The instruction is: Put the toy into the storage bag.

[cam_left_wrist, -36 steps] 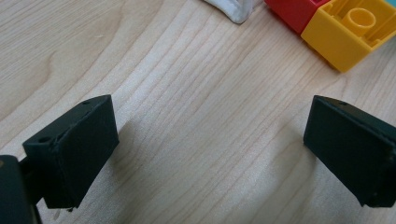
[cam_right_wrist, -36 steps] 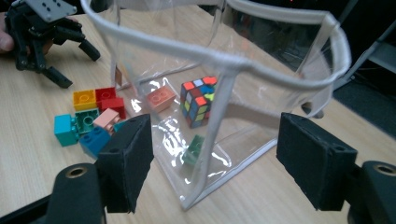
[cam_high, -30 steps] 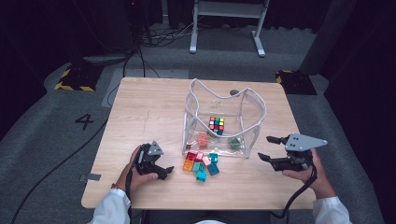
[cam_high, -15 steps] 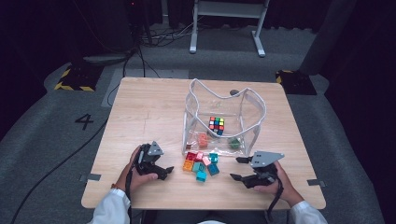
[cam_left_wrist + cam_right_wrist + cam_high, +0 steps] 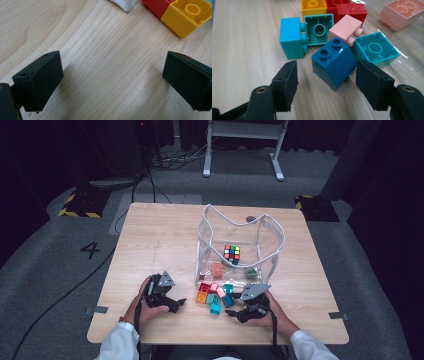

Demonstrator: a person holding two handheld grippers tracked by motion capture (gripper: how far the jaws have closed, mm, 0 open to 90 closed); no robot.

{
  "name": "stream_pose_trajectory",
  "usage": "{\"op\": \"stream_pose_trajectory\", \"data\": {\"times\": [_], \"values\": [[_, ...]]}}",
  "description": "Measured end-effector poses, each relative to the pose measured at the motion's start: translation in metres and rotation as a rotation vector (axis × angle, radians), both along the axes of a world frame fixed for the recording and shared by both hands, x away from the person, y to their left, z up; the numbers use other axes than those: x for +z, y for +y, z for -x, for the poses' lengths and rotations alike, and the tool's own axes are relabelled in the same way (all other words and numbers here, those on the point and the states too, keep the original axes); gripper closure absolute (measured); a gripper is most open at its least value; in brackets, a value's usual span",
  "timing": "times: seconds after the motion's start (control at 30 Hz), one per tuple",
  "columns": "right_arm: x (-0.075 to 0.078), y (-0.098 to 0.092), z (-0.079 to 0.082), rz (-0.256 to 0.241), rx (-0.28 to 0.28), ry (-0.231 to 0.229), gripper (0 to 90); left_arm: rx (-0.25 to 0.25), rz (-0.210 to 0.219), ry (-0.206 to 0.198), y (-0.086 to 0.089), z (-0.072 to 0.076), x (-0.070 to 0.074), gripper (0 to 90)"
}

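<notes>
In the right gripper view, the right gripper (image 5: 325,82) had its jaws spread apart, and one dark blue brick (image 5: 334,62) stood tilted just ahead of the gap between them, nearer the right-hand jaw and touched by neither. Beyond it lay six loose bricks: two turquoise (image 5: 290,37), one green turned hollow side up (image 5: 319,30), one pale pink (image 5: 344,29), one yellow (image 5: 313,7) and one red (image 5: 350,11). A seventh, salmon brick (image 5: 402,12) lay behind clear plastic at the upper right. The high view showed what the gripper views did not: a clear plastic bag (image 5: 240,245) standing open on the wooden table (image 5: 150,240), with one Rubik's cube (image 5: 231,254) inside. The left gripper (image 5: 112,80), seen in its own view, also held its jaws wide apart over bare wood, with one yellow brick (image 5: 187,17) far ahead of the right-hand jaw.
</notes>
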State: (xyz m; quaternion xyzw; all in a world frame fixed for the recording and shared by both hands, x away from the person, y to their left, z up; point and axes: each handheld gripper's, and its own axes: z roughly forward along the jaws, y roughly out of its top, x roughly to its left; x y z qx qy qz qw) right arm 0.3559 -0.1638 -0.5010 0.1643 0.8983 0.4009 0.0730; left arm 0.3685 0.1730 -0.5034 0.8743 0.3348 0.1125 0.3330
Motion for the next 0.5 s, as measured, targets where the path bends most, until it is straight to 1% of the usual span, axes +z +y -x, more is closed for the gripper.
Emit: {"op": "stream_pose_trajectory", "data": {"times": [0.03,0.07,0.17,0.23,0.27,0.33,0.37,0.4,0.43,0.47,0.5], "values": [[-0.001,0.002,-0.001,-0.002,-0.001,0.003,33.5,0.0,0.001,0.003,0.0,0.0,0.0,3.3],[-0.001,0.004,0.0,0.004,-0.017,0.012,32.4,0.0,0.001,0.001,0.0,0.0,0.0,3.2],[-0.001,0.007,-0.001,0.003,-0.018,0.015,33.3,-0.003,0.0,0.0,0.0,0.0,0.0,3.1],[-0.002,0.012,-0.004,-0.011,0.008,0.004,33.7,-0.007,-0.001,-0.003,0.0,-0.001,0.0,3.0],[-0.002,0.013,-0.004,-0.005,0.017,-0.001,33.9,-0.013,-0.001,-0.003,0.0,-0.001,0.0,3.0],[-0.002,0.015,-0.004,-0.007,0.008,0.015,35.6,-0.012,-0.002,-0.004,0.0,-0.001,0.0,3.0],[-0.003,0.016,-0.006,-0.017,0.026,0.003,36.1,-0.011,0.001,0.0,0.0,-0.001,0.0,3.0],[-0.003,0.015,-0.007,-0.018,0.032,-0.005,38.1,-0.011,0.0,-0.001,0.0,-0.001,0.0,3.0],[-0.003,0.014,-0.006,-0.014,0.021,0.002,41.2,-0.011,0.0,-0.001,0.0,-0.001,0.0,3.0],[-0.003,0.013,-0.007,-0.024,0.026,-0.005,43.5,-0.009,-0.004,-0.008,0.0,-0.001,0.0,3.0],[-0.002,0.012,-0.004,-0.014,0.002,0.019,45.8,-0.003,0.0,-0.007,0.0,0.0,0.0,3.1]]}}
